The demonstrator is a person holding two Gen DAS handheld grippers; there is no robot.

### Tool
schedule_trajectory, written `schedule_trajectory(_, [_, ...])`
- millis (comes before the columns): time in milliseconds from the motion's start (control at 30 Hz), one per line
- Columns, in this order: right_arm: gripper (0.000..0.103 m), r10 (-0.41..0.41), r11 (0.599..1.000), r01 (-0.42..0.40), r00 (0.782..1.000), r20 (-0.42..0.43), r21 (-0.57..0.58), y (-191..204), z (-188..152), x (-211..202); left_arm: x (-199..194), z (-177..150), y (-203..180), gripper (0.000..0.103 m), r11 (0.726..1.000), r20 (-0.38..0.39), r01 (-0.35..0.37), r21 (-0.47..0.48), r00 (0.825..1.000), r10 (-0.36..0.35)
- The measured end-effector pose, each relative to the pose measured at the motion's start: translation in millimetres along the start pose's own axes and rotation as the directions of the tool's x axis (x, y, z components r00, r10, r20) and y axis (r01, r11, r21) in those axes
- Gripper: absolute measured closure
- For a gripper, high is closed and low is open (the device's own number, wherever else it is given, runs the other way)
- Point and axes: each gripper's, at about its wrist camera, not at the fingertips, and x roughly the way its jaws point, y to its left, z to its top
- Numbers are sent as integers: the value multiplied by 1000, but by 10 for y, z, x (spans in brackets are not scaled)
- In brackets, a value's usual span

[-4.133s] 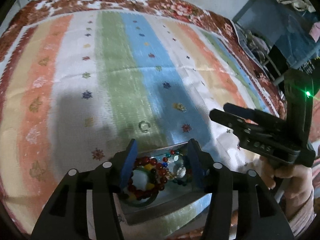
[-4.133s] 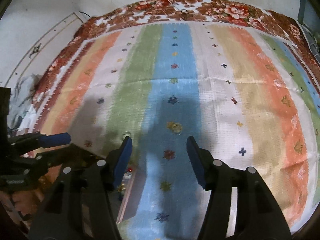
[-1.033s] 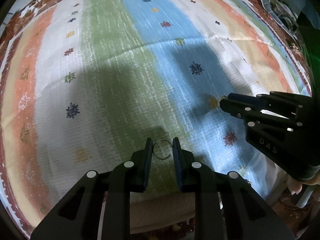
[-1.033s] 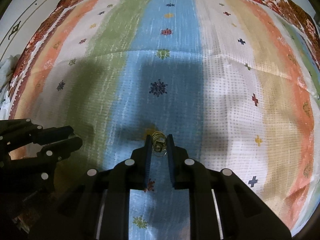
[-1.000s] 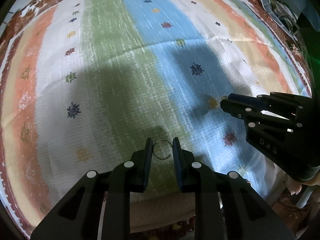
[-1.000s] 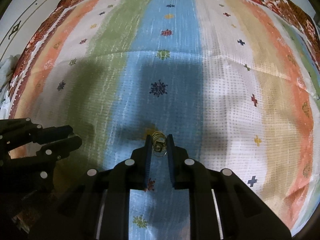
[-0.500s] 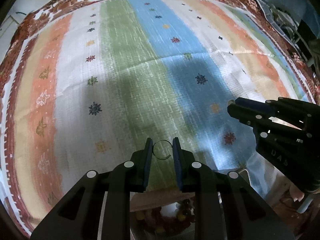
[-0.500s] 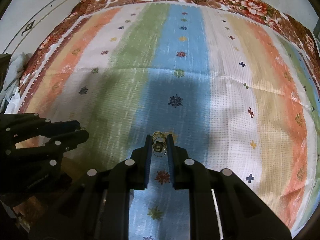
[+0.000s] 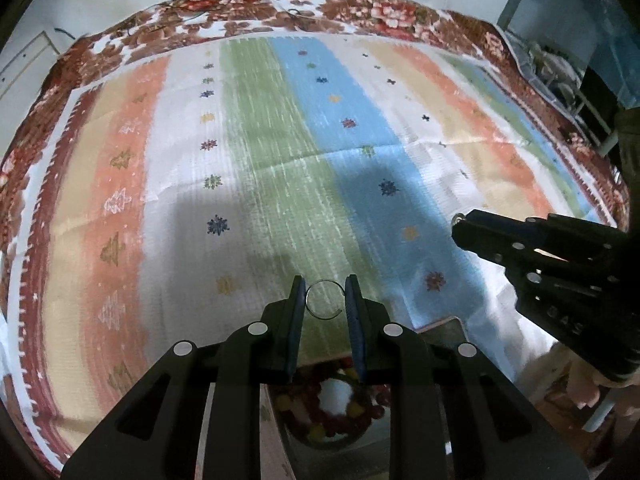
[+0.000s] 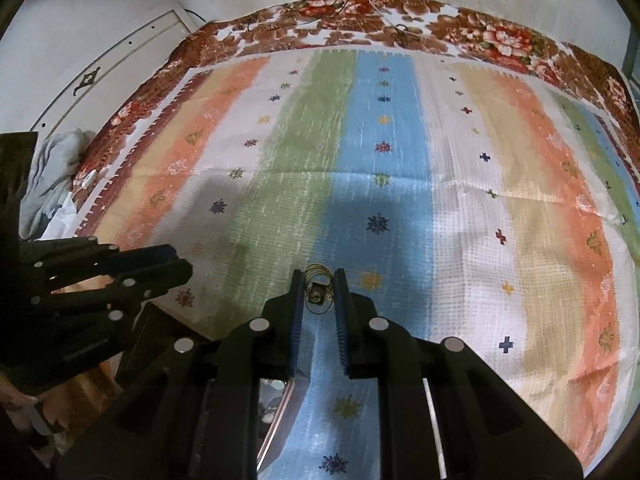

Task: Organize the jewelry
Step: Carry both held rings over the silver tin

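My left gripper [image 9: 325,297] is shut on a thin silver ring [image 9: 324,298], held above the striped cloth [image 9: 280,184]. My right gripper [image 10: 318,293] is shut on a gold wire ring with a small stone [image 10: 317,291], also lifted off the cloth. The metal jewelry tray [image 9: 444,330] lies below both grippers near the front; red and yellow bead bracelets [image 9: 340,412] show in it under the left gripper. The right gripper appears at the right of the left wrist view [image 9: 460,226]. The left gripper appears at the left of the right wrist view [image 10: 180,266].
The striped cloth lies over a brown floral blanket [image 10: 400,24]. A white wall [image 10: 120,8] is behind. Crumpled pale fabric [image 10: 52,172] lies off the left edge. Blue furniture and clutter [image 9: 580,40] stand at the far right. The tray's edge [image 10: 284,408] shows under the right gripper.
Both grippers have risen and pulled back from the cloth with their rings held. More of the cloth and the tray below have come into view.
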Motion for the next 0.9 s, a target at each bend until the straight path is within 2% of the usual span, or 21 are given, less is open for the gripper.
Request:
schedule_trajectory(100, [87, 6, 1000, -6, 1000, 14, 2, 25, -17, -48, -81, -90, -24, 83, 1000, 23, 11, 0, 1000, -11])
schedule_trajectory(400, [87, 61, 998, -59, 995, 73, -33, 229, -172, -310, -394, -345, -160, 83, 999, 147, -14, 48, 989, 7])
schedule_trajectory(667, [87, 91, 991, -81, 992, 93, -103, 421, -372, -456, -551, -518, -158, 83, 999, 192, -15, 34, 981, 8])
schedule_trajectory(900, [87, 120, 987, -107, 987, 108, -117, 514, -558, -564, -665, -713, -152, 83, 1000, 217, -7, 30, 976, 1])
